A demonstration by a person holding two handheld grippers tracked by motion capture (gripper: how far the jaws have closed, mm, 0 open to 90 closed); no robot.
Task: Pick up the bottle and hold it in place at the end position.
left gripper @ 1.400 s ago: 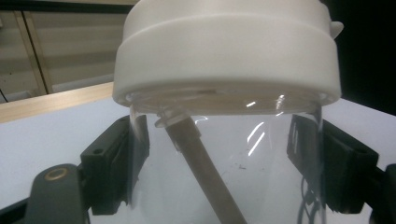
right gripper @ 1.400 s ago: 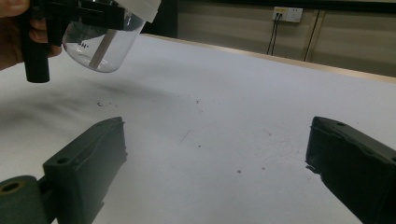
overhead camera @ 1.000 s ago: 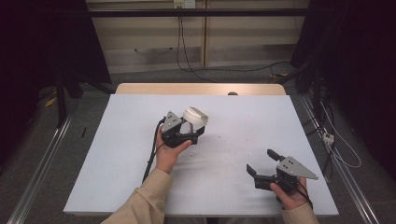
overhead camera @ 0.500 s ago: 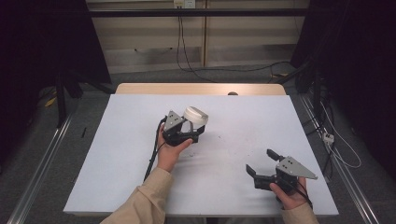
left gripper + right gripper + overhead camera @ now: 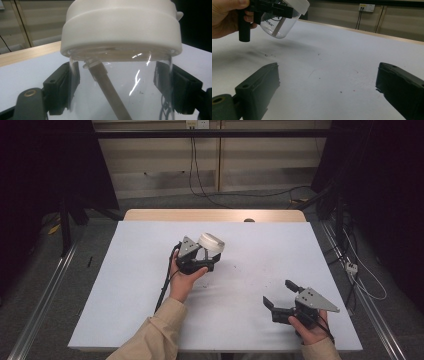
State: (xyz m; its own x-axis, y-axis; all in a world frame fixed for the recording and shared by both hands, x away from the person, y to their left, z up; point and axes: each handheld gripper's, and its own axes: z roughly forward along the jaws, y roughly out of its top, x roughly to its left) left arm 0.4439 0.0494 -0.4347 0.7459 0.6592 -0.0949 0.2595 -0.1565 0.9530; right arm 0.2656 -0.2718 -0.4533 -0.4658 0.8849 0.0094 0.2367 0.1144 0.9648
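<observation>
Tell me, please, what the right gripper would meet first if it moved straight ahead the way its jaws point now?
Probably nothing at first. The right gripper, jaws open, points across bare white table. The clear jar held by the left gripper sits off to the side of that line, though depth is hard to judge.

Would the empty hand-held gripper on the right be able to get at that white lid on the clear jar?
Probably yes. The right hand-held gripper has its jaws wide open with nothing between them, and bare white table lies between it and the clear plastic jar. The white lid sticks out above the left hand-held gripper, uncovered.
</observation>
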